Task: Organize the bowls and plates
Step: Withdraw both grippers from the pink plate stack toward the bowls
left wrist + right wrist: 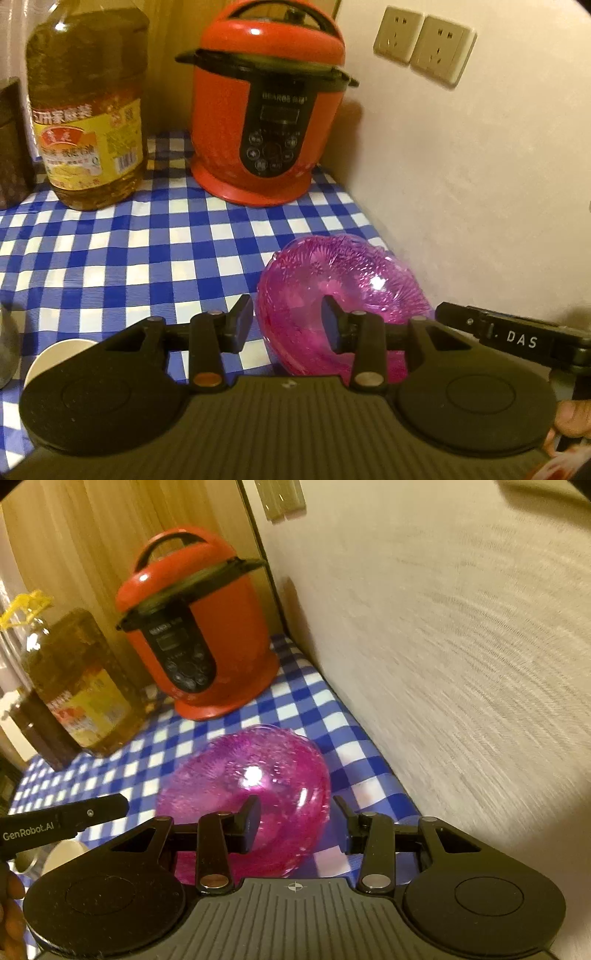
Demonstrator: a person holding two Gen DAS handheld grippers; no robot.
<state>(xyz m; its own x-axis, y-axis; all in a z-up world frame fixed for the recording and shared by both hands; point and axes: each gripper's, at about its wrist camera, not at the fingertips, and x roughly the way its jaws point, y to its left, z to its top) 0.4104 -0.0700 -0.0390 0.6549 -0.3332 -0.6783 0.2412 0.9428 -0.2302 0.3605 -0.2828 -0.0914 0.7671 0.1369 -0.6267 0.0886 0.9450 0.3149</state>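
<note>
- Where the left wrist view is cut off at its left edge, a dark container (13, 147) and a grey object below it are too cropped to identify.
- A white cup (55, 354) is half hidden behind the left tongs' body.
- A large oil bottle (86, 110) stands at the back of the blue-checked desk (147, 240). Its cap is out of frame in the left view.
- The checked cloth in front of the bottle lies open and bare.
- The red pressure cooker (266, 110) stands in the back corner, just beside the bottle.
- The left tongs (286, 317) are partly open astride the near left rim of the pink bowl (351, 273), with one finger outside and one seen through the wall. I cannot tell whether the pads press on it.
- The translucent bowl is near the desk's right edge, close to the wall (480, 184).
- The right tongs (297, 812) are partly open astride the bowl's right rim. I cannot tell whether they grip it.
- Two sockets (424, 48) are on the wall.
- The wall closes off the right side and leaves little room there.
</note>
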